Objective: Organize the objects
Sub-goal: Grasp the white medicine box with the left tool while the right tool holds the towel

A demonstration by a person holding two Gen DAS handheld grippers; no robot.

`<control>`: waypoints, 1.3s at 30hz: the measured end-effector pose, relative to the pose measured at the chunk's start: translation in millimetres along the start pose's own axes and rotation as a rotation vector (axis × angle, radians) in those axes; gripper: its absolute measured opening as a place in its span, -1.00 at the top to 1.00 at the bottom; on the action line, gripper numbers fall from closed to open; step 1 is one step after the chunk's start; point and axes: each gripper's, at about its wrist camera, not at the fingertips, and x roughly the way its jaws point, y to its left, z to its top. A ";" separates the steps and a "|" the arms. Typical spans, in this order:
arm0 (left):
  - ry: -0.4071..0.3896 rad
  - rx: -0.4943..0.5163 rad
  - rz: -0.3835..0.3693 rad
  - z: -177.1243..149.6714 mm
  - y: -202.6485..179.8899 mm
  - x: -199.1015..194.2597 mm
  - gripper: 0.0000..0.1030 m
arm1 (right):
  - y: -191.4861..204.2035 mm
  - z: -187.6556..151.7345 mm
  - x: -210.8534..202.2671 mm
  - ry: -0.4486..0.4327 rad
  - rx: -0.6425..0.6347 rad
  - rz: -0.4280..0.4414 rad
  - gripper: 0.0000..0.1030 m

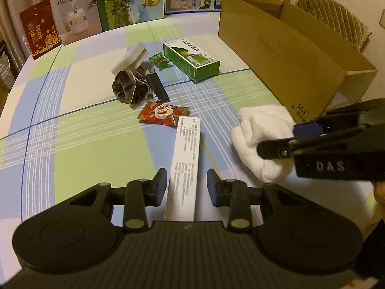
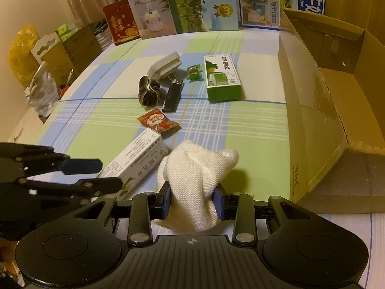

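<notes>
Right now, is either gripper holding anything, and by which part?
The right gripper is shut on the white cloth, pinching its bunched lower end. The left gripper is open around the long white box, not gripping.

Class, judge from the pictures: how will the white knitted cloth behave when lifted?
The white knitted cloth probably flops: it bunches between the right gripper fingers. It looks light and soft, unlikely to break. Its loose end may drag or sag.

"DAS" on right gripper (image 1: 276,142)
</notes>
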 end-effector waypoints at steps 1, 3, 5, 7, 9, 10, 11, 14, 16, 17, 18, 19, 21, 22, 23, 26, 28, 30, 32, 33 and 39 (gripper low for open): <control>0.002 -0.002 -0.003 2.1 -0.2 3.7 0.41 | -0.6 0.2 1.1 0.000 0.001 -0.003 0.36; 0.006 0.002 -0.008 4.5 -0.8 9.8 0.41 | -2.7 0.8 3.6 0.005 0.008 -0.007 0.36; 0.020 0.011 -0.002 6.2 0.3 17.9 0.41 | -4.3 0.7 6.2 0.012 0.010 -0.011 0.36; 0.029 0.006 0.004 7.2 3.2 23.8 0.41 | -5.7 0.5 8.1 0.018 0.009 -0.012 0.36; 0.032 0.004 0.003 9.2 5.3 27.0 0.41 | -5.9 1.0 10.2 0.026 0.011 -0.010 0.36; 0.030 0.007 0.002 10.3 5.4 27.5 0.41 | -5.5 1.5 11.6 0.033 0.011 -0.009 0.36; 0.029 0.014 0.001 11.1 5.0 28.0 0.41 | -4.9 2.0 12.7 0.037 0.011 -0.008 0.36; 0.037 0.040 0.009 12.4 1.6 30.5 0.44 | -3.3 2.3 14.9 0.042 0.005 -0.009 0.36; 0.050 0.043 0.006 12.5 0.8 33.0 0.57 | -2.6 2.8 15.7 0.043 0.004 -0.012 0.36; 0.060 0.043 0.002 11.9 0.6 34.4 0.58 | -2.8 2.6 15.5 0.043 0.004 -0.012 0.36; 0.065 0.046 0.001 11.4 0.0 35.3 0.58 | -2.5 2.9 16.2 0.043 0.004 -0.012 0.36; 0.066 0.052 0.003 10.5 -0.8 35.4 0.58 | -2.3 2.7 16.4 0.043 0.004 -0.013 0.36; 0.070 0.061 0.001 9.9 -1.4 34.7 0.59 | -1.6 2.7 16.3 0.043 0.002 -0.017 0.36; 0.074 0.057 0.002 9.5 -0.7 34.1 0.59 | -1.0 3.1 16.5 0.043 0.002 -0.019 0.36; 0.077 0.053 0.005 9.2 -0.1 33.3 0.59 | -0.7 3.1 16.1 0.040 0.002 -0.023 0.36; 0.064 0.039 0.010 9.4 2.7 27.5 0.59 | -0.2 4.2 11.8 0.020 0.002 -0.022 0.36; 0.052 0.026 0.010 11.1 4.3 22.7 0.59 | -0.4 5.5 8.3 0.005 0.005 -0.019 0.36; 0.038 0.007 0.007 14.2 6.1 17.0 0.59 | -1.1 7.5 5.5 -0.005 0.015 -0.014 0.36; 0.021 -0.010 0.003 17.6 6.8 11.2 0.59 | -0.7 9.6 3.7 -0.010 0.020 -0.011 0.36; 0.013 -0.015 0.003 19.1 6.8 8.3 0.59 | 0.2 10.2 3.2 -0.011 0.020 -0.011 0.36; -0.015 -0.030 -0.005 23.8 3.2 -5.1 0.59 | 4.5 12.0 -1.2 -0.020 0.015 -0.011 0.36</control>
